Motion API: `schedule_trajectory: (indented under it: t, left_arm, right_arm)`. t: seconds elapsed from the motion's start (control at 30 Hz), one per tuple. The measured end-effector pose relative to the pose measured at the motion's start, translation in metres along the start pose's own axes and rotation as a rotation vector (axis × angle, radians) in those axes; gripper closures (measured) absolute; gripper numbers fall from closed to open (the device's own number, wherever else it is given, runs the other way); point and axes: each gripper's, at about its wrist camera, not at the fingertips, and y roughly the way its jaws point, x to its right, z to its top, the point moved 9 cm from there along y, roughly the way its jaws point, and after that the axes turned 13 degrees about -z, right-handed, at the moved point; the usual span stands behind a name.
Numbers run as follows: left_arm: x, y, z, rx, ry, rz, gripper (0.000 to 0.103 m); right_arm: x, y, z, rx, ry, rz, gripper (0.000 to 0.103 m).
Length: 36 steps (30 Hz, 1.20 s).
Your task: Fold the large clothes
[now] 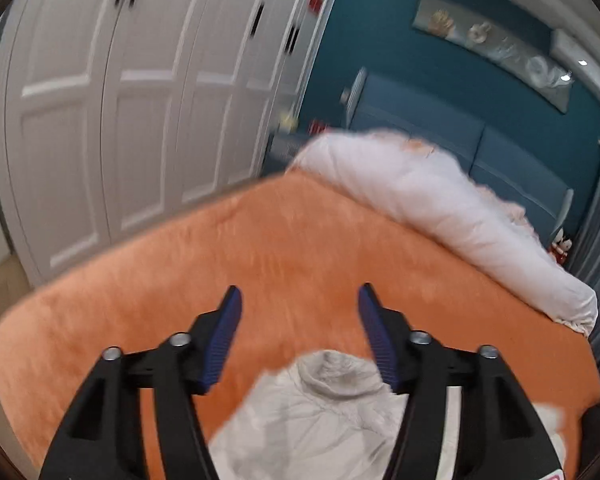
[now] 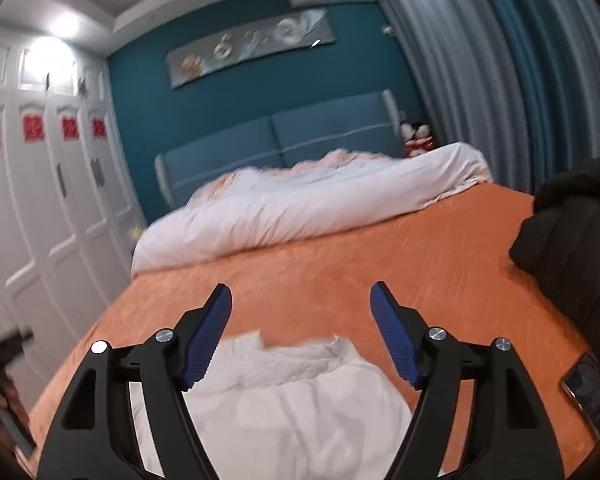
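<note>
A white padded garment (image 1: 320, 412) lies on the orange bedspread (image 1: 180, 280) near the bed's foot; it also shows in the right wrist view (image 2: 300, 400), with a fuzzy collar edge toward the far side. My left gripper (image 1: 300, 300) is open and empty, held above the garment's near part. My right gripper (image 2: 301, 298) is open and empty, above the garment as well. Neither touches the cloth. Both views are motion-blurred.
A rolled white duvet (image 2: 300, 204) lies across the head of the bed before a blue headboard (image 2: 276, 136). A black garment pile (image 2: 572, 240) and a phone (image 2: 592, 392) sit at the right. White wardrobe doors (image 1: 120, 120) stand left; grey curtains (image 2: 480, 80) right.
</note>
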Motion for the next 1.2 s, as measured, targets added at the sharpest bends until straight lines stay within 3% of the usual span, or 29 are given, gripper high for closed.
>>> schedule_trajectory:
  t: [0.1,0.17,0.3,0.37,0.5,0.57,0.63,0.73,0.93,1.03,1.07,1.13,1.2]
  left_arm:
    - [0.011,-0.007,-0.014,-0.060,0.074,-0.035,0.042]
    - [0.021,-0.011,-0.040,-0.127,0.133,-0.056,0.041]
    - [0.045,-0.018,-0.104,-0.231,0.187,-0.117,0.041]
    - [0.058,-0.018,-0.135,-0.290,0.194,-0.145,0.041]
    - [0.065,-0.002,-0.187,-0.378,0.210,-0.122,0.038]
    - [0.056,0.007,-0.199,-0.377,0.222,-0.077,0.026]
    - [0.043,0.014,-0.202,-0.360,0.220,-0.035,0.019]
    - [0.024,0.018,-0.200,-0.351,0.203,-0.004,0.017]
    - [0.008,0.017,-0.167,-0.322,0.174,0.008,0.020]
    - [0.008,0.024,-0.130,-0.265,0.149,0.002,0.020]
    - [0.008,0.033,-0.121,-0.266,0.140,0.003,0.020]
    - [0.009,0.055,-0.107,-0.282,0.109,-0.009,0.021]
    - [0.006,0.075,-0.103,-0.318,0.087,0.000,0.021]
  right_arm:
    - [-0.008,-0.004,-0.026,-0.060,-0.054,0.034,0.035]
    - [-0.016,-0.007,-0.053,-0.119,-0.108,0.051,0.042]
    - [-0.035,-0.017,-0.105,-0.246,-0.151,0.114,0.067]
    - [-0.047,-0.020,-0.127,-0.296,-0.171,0.146,0.072]
    - [-0.074,-0.018,-0.163,-0.336,-0.297,0.165,0.075]
    - [-0.073,-0.006,-0.185,-0.361,-0.348,0.134,0.076]
    - [-0.062,0.004,-0.199,-0.381,-0.350,0.111,0.079]
    - [-0.034,0.010,-0.203,-0.385,-0.326,0.053,0.079]
    - [0.027,0.018,-0.170,-0.374,-0.217,-0.110,0.076]
    - [0.030,0.033,-0.131,-0.332,-0.172,-0.107,0.073]
    - [0.025,0.042,-0.118,-0.321,-0.167,-0.102,0.072]
    - [0.018,0.060,-0.102,-0.319,-0.151,-0.084,0.059]
    - [0.008,0.081,-0.095,-0.322,-0.152,-0.074,0.058]
